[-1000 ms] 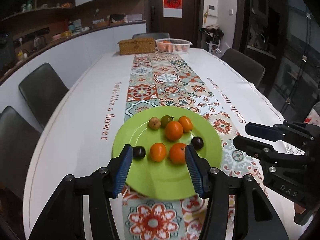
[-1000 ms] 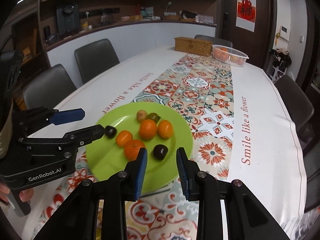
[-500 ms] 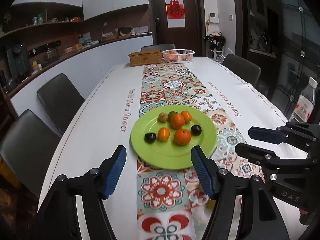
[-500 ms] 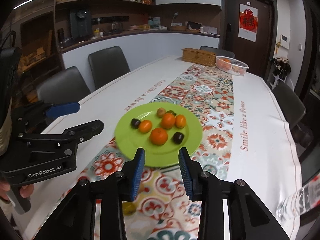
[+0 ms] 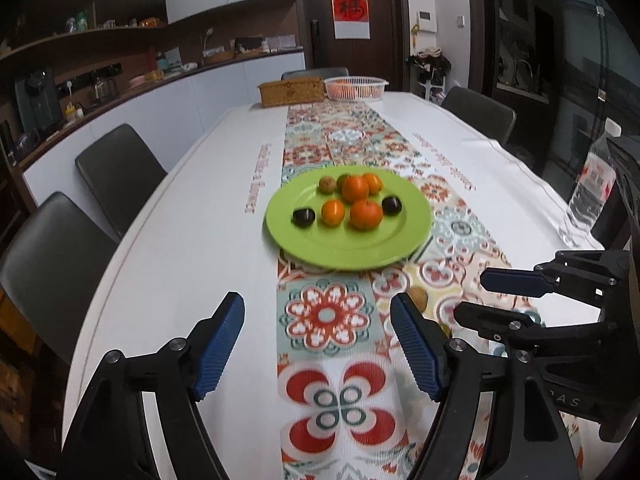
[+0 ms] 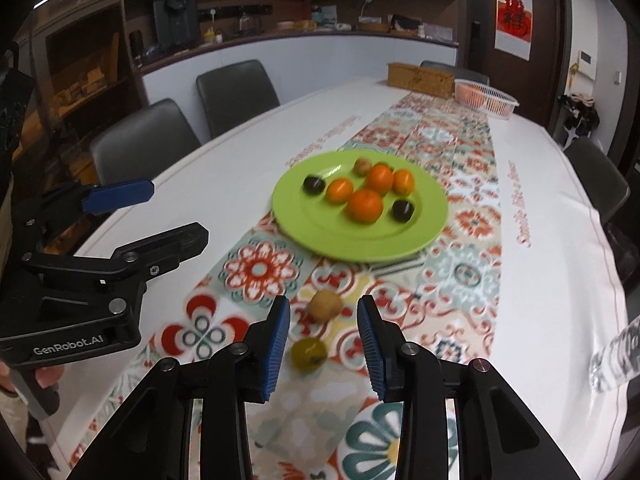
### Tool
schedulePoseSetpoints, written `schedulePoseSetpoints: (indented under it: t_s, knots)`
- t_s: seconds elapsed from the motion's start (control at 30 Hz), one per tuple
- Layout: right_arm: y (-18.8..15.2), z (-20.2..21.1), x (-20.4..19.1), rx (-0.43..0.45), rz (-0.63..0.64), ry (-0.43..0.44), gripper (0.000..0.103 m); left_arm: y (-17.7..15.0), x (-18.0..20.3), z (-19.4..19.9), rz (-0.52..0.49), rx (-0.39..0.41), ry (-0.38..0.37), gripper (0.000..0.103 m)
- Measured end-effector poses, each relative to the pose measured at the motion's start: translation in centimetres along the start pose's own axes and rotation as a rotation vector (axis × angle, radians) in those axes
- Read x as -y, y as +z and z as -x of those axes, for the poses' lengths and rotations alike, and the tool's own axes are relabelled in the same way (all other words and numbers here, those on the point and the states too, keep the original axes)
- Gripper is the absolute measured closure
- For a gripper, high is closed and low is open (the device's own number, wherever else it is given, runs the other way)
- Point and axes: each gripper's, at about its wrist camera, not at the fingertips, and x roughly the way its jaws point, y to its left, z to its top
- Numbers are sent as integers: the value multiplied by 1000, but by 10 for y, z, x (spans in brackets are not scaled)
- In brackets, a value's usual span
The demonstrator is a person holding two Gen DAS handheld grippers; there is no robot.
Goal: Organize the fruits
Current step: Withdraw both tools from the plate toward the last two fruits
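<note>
Along the middle of the tabletop (image 5: 192,248), on the patterned runner (image 6: 460,264), sits a green plate (image 6: 320,224) holding four orange fruits, two dark ones and a brownish one, with a green one showing behind them in the left wrist view. Nearer the table's close edge, off the plate, a brown round fruit (image 6: 326,305) and a yellow-green fruit (image 6: 308,354) lie on the runner. The right gripper (image 6: 324,340) hangs over these two, its blue pads set narrowly apart on either side and touching neither. The left gripper (image 5: 318,344) hovers beside it with nothing between its pads; its jaws have just been opening and stand wide. At the far end stand a woven box (image 5: 291,91) and a white basket (image 5: 356,88). A clear water bottle (image 5: 588,192) stands at the right edge.
</note>
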Motion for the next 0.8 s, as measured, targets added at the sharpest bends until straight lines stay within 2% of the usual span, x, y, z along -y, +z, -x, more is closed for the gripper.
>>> schedulePoseSetpoints:
  t_s: [0.37,0.8]
  knots:
    - [-19,-29,-6,-106,-7,41,67,-31,4,-15,-13,-78,-9,28]
    - [-24,-50,-6,-168,2,30,67,-37,4,-29,-6,-124,-31,28]
